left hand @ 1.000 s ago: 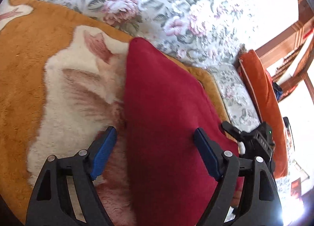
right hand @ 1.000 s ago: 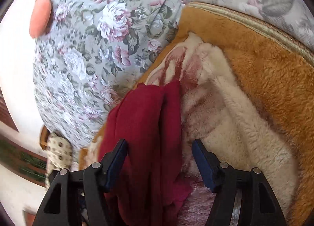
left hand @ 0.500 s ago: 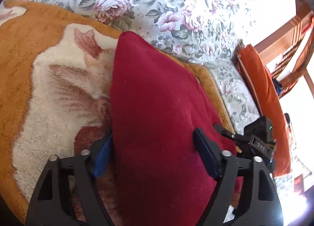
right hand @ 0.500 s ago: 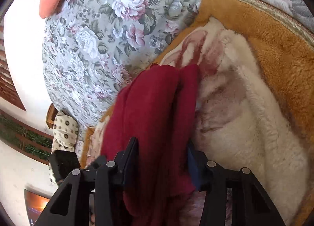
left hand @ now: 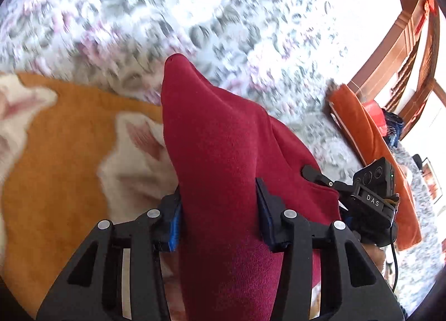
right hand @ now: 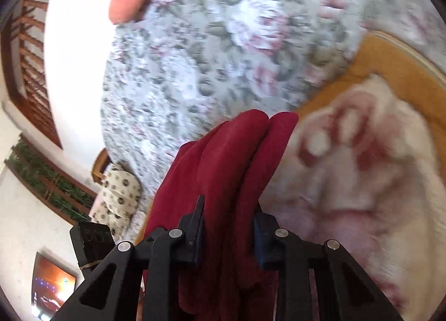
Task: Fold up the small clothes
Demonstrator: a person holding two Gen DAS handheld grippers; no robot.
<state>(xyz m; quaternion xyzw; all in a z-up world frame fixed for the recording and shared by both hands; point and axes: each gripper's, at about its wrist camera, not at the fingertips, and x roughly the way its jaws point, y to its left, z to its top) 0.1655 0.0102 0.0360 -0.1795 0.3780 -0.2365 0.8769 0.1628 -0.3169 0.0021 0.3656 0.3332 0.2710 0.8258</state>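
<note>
1. Above the orange fleece blanket [left hand: 64, 153], one dark red garment [left hand: 223, 159] hangs gathered between two hand-held grippers, its free end pointing toward the floral bedspread [left hand: 195, 22] beyond the blanket.
2. The left hand-held gripper [left hand: 218, 209] has just been closing. Its blue pads [left hand: 174, 226] now press a thick fold of the garment from both sides, so the jaws stand partly apart only because cloth fills them.
3. The right hand-held gripper [right hand: 227, 223] has also just been closing, and it pinches a bunched double layer of the same garment [right hand: 231, 159] with a narrower gap.
4. Holding the cloth at two points and clear of the blanket looks meant to let it hang straight, so an edge can be carried over for a fold; that is a judgement.
5. Motion blur smears the bedspread and the blanket's cream pattern [right hand: 362, 170] in both views.
6. Counted: one garment, two hand-held grippers, one fleece blanket, one bedspread.
7. Beside the blanket's far right edge in the left wrist view lies one orange cushion [left hand: 370, 153]; the right hand-held gripper's black body [left hand: 370, 198] shows just in front of it.
8. No other clothes can be seen, and whether the garment is a shirt or something else I cannot tell.
</note>
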